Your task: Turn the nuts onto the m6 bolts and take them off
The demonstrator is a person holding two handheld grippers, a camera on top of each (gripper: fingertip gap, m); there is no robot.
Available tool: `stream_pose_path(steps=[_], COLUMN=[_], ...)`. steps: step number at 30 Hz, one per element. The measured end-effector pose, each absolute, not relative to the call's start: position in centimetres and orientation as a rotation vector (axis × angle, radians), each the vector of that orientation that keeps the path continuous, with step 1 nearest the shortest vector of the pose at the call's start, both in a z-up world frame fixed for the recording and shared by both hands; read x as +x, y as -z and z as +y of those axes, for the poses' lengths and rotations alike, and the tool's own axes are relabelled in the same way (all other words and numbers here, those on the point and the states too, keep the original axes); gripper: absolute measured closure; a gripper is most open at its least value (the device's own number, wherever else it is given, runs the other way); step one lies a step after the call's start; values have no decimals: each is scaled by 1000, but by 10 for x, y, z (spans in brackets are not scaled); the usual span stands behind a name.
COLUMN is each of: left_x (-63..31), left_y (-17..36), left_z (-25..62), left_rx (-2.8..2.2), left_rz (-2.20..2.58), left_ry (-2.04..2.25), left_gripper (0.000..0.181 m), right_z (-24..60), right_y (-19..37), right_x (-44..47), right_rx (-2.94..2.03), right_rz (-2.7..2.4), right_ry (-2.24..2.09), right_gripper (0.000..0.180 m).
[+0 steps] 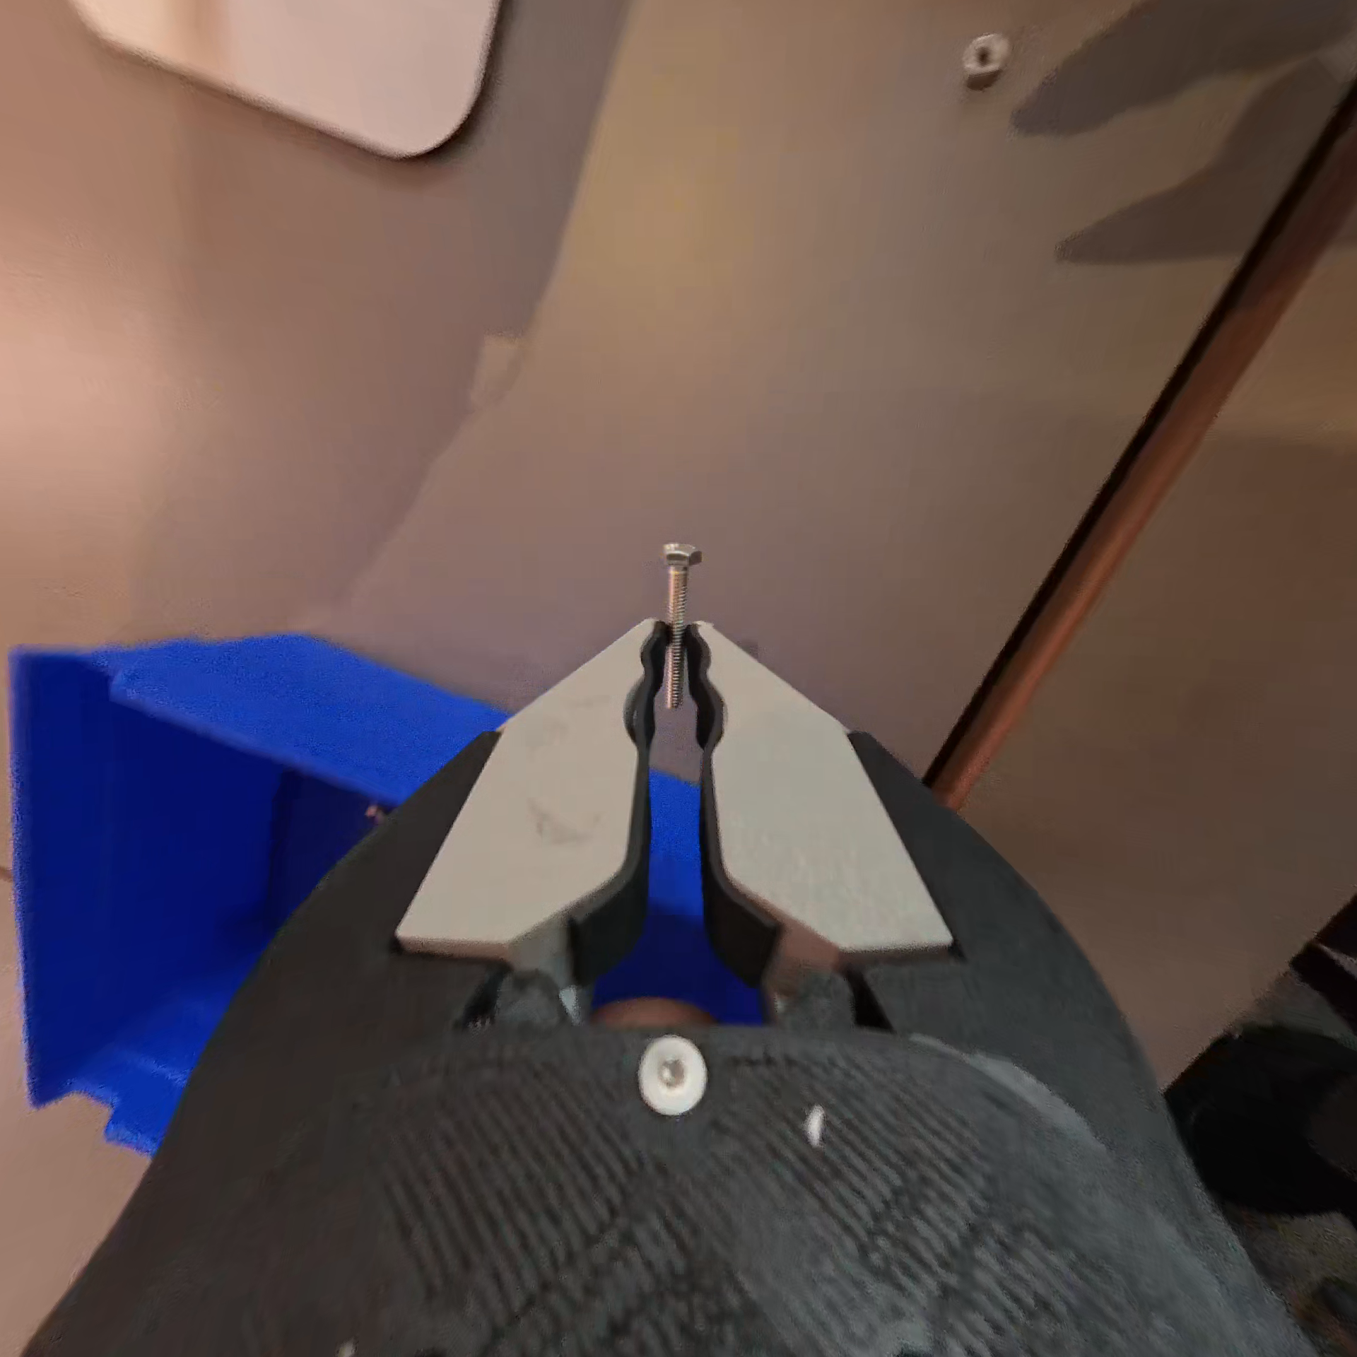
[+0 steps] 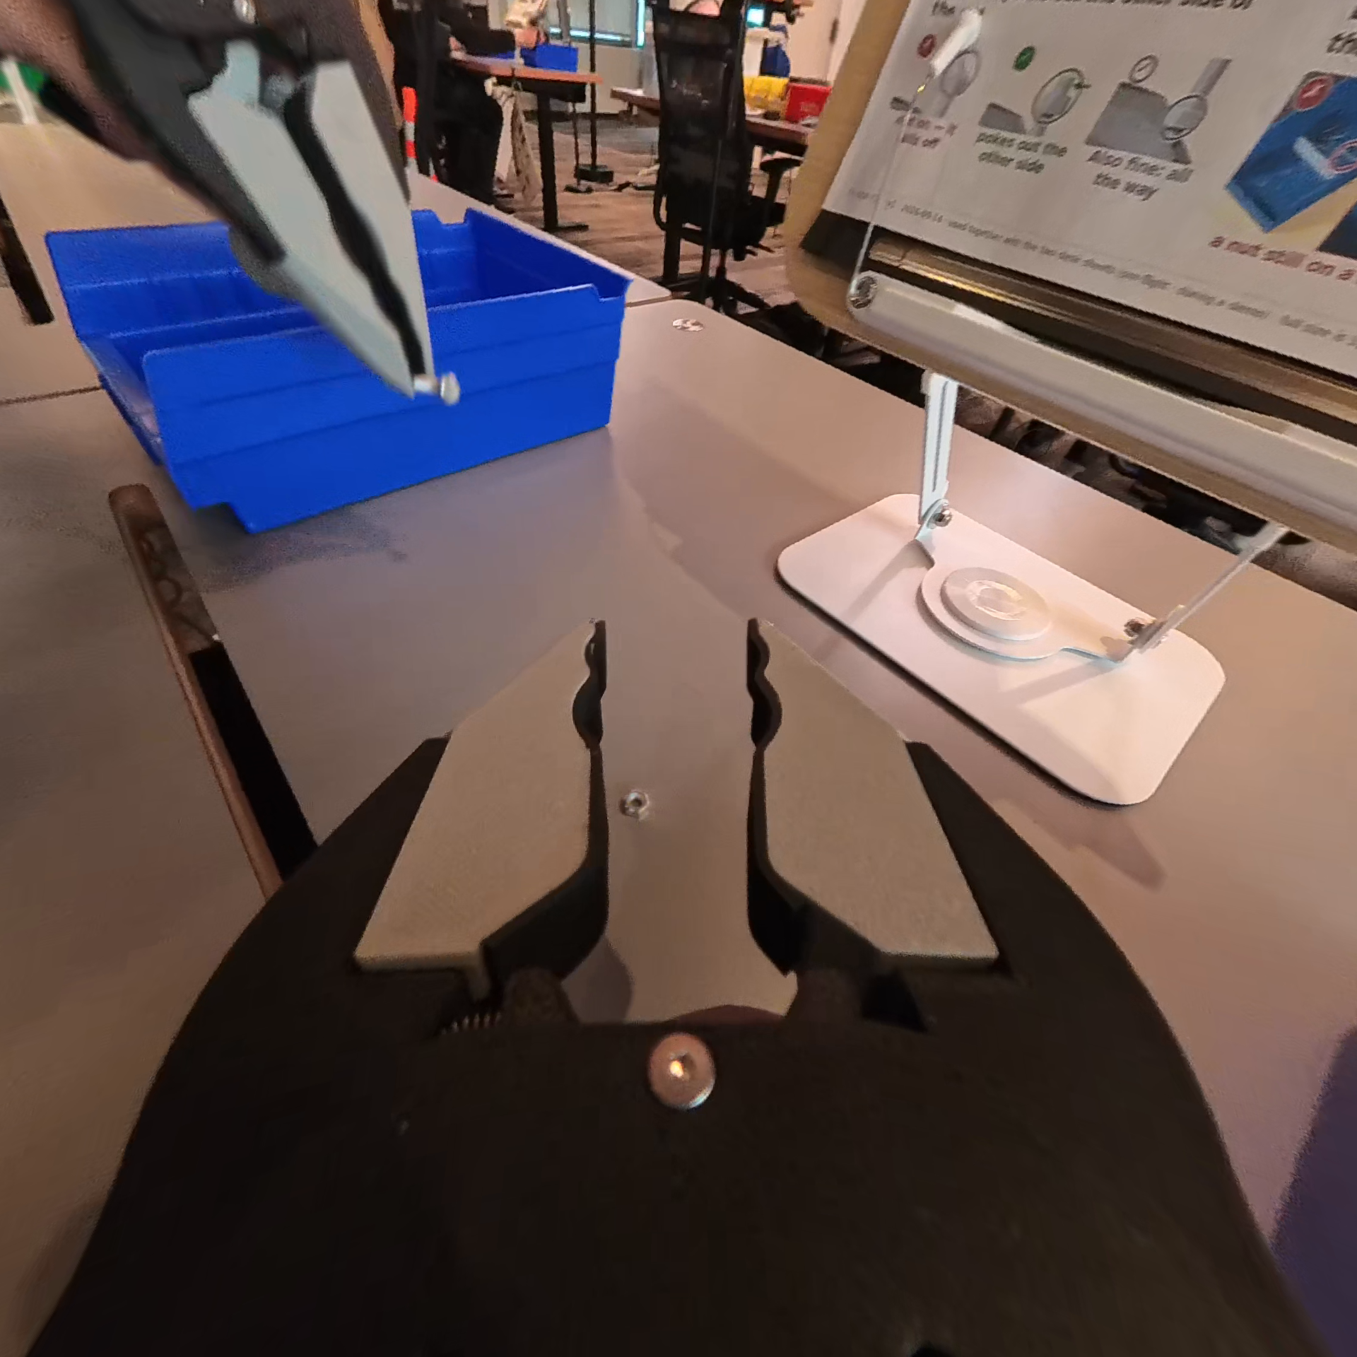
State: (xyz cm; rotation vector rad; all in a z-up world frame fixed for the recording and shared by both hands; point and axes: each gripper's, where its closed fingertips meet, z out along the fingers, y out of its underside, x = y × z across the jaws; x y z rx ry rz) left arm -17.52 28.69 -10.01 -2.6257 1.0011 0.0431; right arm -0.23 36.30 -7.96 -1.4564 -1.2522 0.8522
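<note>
My left gripper (image 1: 677, 625) is shut on a small silver bolt (image 1: 680, 587), thread between the fingertips, hex head pointing away, held above the grey table (image 1: 844, 367). The same gripper (image 2: 420, 385) shows at the upper left of the right wrist view with the bolt head (image 2: 448, 387) at its tip. My right gripper (image 2: 675, 624) is open and empty, low over the table. A silver nut (image 2: 636, 802) lies flat on the table between its fingers. The nut also shows far off in the left wrist view (image 1: 984, 57).
A blue divided bin (image 2: 382, 433) stands on the table at the left; it also shows in the left wrist view (image 1: 183, 808). A white stand base (image 2: 1065, 705) holding an instruction board (image 2: 1101, 147) is at the right. The table edge (image 1: 1145, 455) runs along the right. The tips of one gripper are about 20 cm away from the tips of the other.
</note>
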Motion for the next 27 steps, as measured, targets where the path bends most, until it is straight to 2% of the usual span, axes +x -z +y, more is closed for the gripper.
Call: stream_pose_path(steps=[1,7,11,19,27], left_x=[-161,-112,-97,-87,-87], left_y=[108,168,186,192,175], left_z=[288,291,294,294,293], left_rx=[-2632,-2699,-2705,-2605,-2575], left_rz=[1051,1273,1263,1342,1280], left_ry=[-60,-180,-118,-60,-17], left_gripper=[178,177,178,177,177], right_z=[366,376,382,381,380], right_y=[79,91,94,91,92], right_x=[-1,3,5,6,5], right_rx=[-1460,-1516,-1536,-1529,-1529], right_rz=[-1240,-1221,-1211,-1213,-1219], right_ry=[-853,-851,-852,-857,-857], right_gripper=[145,145,145,145,145])
